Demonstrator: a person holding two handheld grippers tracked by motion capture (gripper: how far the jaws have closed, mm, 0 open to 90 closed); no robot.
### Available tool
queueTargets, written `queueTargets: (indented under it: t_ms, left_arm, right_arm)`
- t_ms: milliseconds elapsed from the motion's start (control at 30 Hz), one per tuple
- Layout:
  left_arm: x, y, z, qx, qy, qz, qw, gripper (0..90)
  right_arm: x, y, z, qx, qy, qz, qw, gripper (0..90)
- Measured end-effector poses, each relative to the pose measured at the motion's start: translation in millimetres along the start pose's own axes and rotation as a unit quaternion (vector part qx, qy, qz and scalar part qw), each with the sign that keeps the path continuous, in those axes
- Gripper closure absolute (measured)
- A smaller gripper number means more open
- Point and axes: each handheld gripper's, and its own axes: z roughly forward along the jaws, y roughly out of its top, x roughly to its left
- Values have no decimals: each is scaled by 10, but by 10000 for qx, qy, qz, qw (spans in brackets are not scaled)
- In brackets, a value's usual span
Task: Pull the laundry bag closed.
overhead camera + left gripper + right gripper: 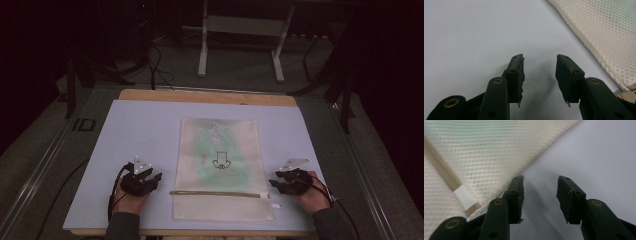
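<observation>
High view shows a zippered mesh laundry bag point(222, 167) lying flat in the middle of a pale blue mat point(135, 130), its zipper point(220, 193) running across near the near edge, something green showing through the weave. The left gripper point(150, 177) rests just off the bag's left edge and the right gripper point(280, 182) just off its right edge, both with jaws parted and nothing between them. The likely trouble, as I judge it, is the thin mesh: a pinch at the edge may catch one layer only, or drag the whole bag across the smooth mat, and the small white zipper tab point(465, 197) near the right gripper could slip out of the jaws. The mat covers a wooden table point(210, 96); beyond its far edge lie grey carpet point(240, 75), a white frame's legs point(202, 55) and loose cables point(155, 65) in a dim room.
</observation>
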Motion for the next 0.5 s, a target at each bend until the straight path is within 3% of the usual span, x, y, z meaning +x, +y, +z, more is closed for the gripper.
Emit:
queueTargets:
  t_ms: [100, 300, 333, 500]
  left_arm:
    - [4, 2, -7, -3, -63, -44, 10000, 576]
    - [3, 1, -12, -12, -159, -68, 9998, 577]
    - [3, 1, -8, 9, -183, -47, 9998, 580]
    - [-4, 2, -6, 27, -209, -16, 9998, 580]
  right_arm:
    - [40, 58, -31, 106, 83, -189, 9997, 630]
    - [90, 124, -50, 164, 127, -346, 9992, 631]
    - [116, 159, -40, 194, 192, -479, 9985, 623]
    - [155, 189, -18, 249, 238, -535, 9980, 601]
